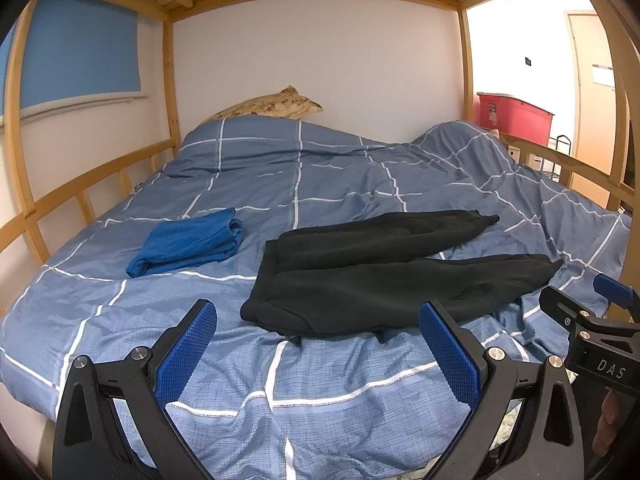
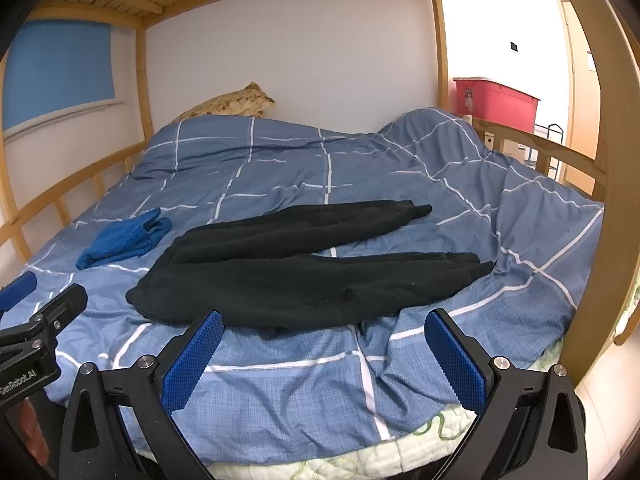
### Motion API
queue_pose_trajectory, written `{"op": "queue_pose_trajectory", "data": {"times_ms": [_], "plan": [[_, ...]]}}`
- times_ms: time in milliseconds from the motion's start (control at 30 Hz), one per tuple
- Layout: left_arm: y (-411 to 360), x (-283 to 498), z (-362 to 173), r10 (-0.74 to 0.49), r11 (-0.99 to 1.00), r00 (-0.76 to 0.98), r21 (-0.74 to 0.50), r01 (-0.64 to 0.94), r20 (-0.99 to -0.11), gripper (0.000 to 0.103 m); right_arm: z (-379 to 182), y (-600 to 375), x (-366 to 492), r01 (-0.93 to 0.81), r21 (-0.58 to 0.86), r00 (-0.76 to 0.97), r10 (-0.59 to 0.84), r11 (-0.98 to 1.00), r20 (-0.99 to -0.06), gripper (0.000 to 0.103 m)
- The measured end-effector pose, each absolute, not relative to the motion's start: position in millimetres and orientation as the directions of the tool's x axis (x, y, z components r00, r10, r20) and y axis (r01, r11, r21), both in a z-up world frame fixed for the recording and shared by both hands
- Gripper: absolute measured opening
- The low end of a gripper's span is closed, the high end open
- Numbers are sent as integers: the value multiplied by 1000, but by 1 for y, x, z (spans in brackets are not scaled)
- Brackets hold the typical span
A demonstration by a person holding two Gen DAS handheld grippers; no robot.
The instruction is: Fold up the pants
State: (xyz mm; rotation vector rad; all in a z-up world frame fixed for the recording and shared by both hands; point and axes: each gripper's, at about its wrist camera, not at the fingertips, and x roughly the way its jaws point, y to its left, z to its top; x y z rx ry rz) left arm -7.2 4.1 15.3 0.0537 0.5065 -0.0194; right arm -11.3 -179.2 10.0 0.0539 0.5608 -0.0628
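Black pants [image 1: 384, 268] lie spread flat on the blue checked duvet [image 1: 280, 176], waistband to the near left, both legs stretching to the right and slightly apart. They also show in the right wrist view [image 2: 304, 272]. My left gripper [image 1: 318, 316] is open and empty, hovering over the near edge of the bed just short of the waistband. My right gripper [image 2: 324, 326] is open and empty, just short of the near leg. The right gripper also shows at the right edge of the left wrist view [image 1: 580, 292].
A folded blue garment [image 1: 188, 242] lies on the duvet to the left of the pants. A patterned pillow [image 1: 268, 106] sits at the head by the wall. Wooden bunk rails [image 1: 80, 188] and posts surround the bed. A red bin [image 1: 516, 114] stands beyond the right rail.
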Motion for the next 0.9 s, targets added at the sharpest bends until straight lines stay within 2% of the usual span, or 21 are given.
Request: {"op": "queue_pose_trajectory", "data": {"times_ms": [900], "plan": [[12,-4,4,7,999,864,39,15,-503,103,3,-179,-6,80,29,832,-51,996,-553,102]]}}
